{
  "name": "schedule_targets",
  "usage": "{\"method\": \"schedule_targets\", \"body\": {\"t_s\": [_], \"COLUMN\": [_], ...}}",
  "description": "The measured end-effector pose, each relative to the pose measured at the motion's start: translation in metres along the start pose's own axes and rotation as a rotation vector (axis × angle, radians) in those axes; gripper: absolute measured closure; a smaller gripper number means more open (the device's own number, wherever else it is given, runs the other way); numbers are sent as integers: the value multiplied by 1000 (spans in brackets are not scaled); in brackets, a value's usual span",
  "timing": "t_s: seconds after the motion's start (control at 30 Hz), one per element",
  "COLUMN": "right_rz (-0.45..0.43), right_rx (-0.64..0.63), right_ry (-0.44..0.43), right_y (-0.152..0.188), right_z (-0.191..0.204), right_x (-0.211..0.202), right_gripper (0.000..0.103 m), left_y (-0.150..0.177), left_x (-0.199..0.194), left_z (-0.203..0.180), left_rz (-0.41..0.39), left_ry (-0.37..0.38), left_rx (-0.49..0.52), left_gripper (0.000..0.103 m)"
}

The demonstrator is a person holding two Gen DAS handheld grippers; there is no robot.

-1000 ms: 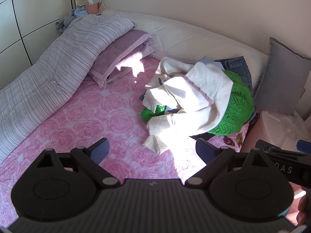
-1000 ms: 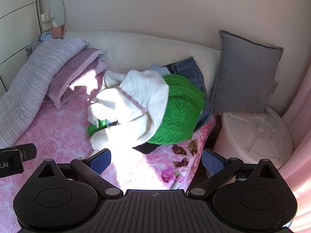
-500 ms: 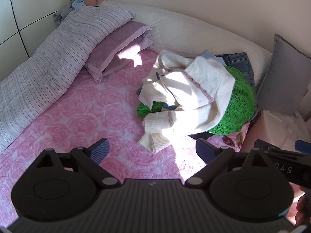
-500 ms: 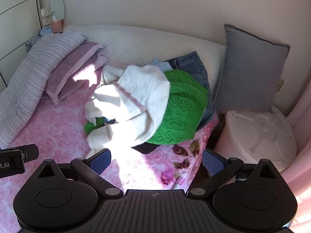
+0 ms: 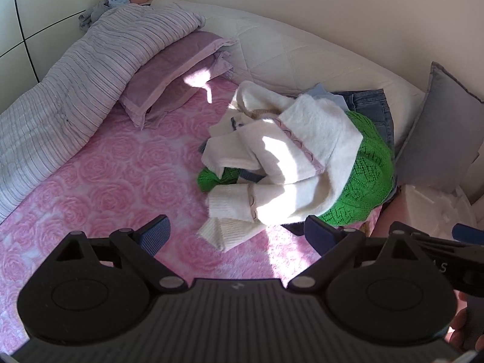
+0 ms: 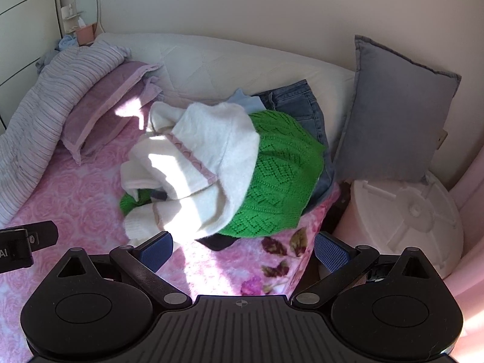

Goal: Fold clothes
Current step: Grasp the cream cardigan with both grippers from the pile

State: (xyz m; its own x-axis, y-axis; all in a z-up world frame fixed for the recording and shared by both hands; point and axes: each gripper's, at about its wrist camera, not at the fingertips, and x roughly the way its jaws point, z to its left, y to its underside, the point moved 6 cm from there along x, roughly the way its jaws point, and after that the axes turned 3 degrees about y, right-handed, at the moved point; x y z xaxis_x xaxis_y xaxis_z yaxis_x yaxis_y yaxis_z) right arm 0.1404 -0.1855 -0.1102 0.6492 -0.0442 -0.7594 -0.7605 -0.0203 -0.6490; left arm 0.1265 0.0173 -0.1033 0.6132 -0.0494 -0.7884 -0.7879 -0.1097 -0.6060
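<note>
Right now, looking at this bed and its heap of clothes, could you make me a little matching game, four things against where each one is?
Things:
1. white sweater
2. green knit
3. jeans
4. grey cushion

Places:
A. at the back of the heap, against the headboard
B. on top of the heap, a sleeve trailing toward the grippers
C. propped upright, to the right of the heap
D. under the white sweater, showing on its right side

Pairs: 1-B, 2-D, 3-A, 4-C
</note>
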Motion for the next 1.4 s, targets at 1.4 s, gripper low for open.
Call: {"method": "schedule_targets", "body": {"t_s": [1.4], "right_rz": [204], "right_rx": [31], "right_ry": [-85], "right_y": [-65], "right_z": [-22], "right_x": [148], "right_gripper": [1], "left_y": [-60], "left_x": [152], "left_z": [-23], "left_rz": [208], "left_ry": [-36], "left_rx": [-2], "left_gripper": [15]}}
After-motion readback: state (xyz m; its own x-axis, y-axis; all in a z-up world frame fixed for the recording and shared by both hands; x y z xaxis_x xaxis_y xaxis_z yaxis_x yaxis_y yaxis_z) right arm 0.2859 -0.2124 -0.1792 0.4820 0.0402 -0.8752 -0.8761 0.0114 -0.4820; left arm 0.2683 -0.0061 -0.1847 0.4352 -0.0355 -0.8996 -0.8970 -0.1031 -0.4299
